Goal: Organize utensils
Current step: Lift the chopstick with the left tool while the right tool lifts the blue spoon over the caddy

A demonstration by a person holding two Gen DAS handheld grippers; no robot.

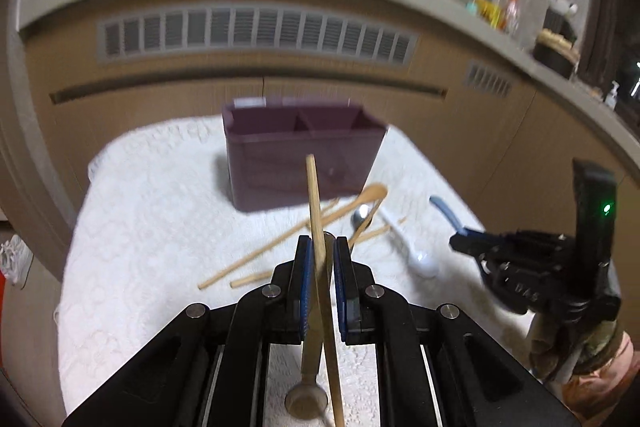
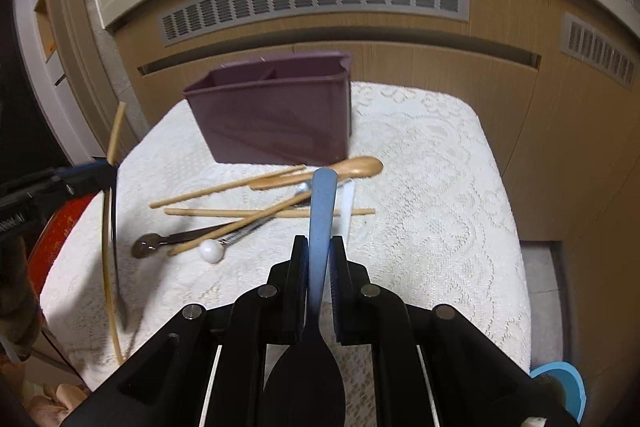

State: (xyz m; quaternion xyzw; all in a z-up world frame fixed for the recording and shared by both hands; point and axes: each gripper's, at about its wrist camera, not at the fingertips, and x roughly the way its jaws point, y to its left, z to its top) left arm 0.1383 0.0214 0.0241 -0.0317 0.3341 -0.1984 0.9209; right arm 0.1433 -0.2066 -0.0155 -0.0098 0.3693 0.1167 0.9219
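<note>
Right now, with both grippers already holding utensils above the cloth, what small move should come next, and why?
Probably carry the left gripper forward over the purple holder. It is shut on a wooden chopstick together with a dark-handled utensil, clear of the pile, and the holder's compartments look empty. The right gripper, shut on the blue spoon, could follow.

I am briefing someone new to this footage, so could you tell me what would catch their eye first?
Each gripper grips a utensil over the white lace cloth: the left gripper a wooden chopstick, the right gripper a blue spoon. Behind them stands a purple divided holder, apparently empty, with a loose pile of utensils in front of it.
</note>
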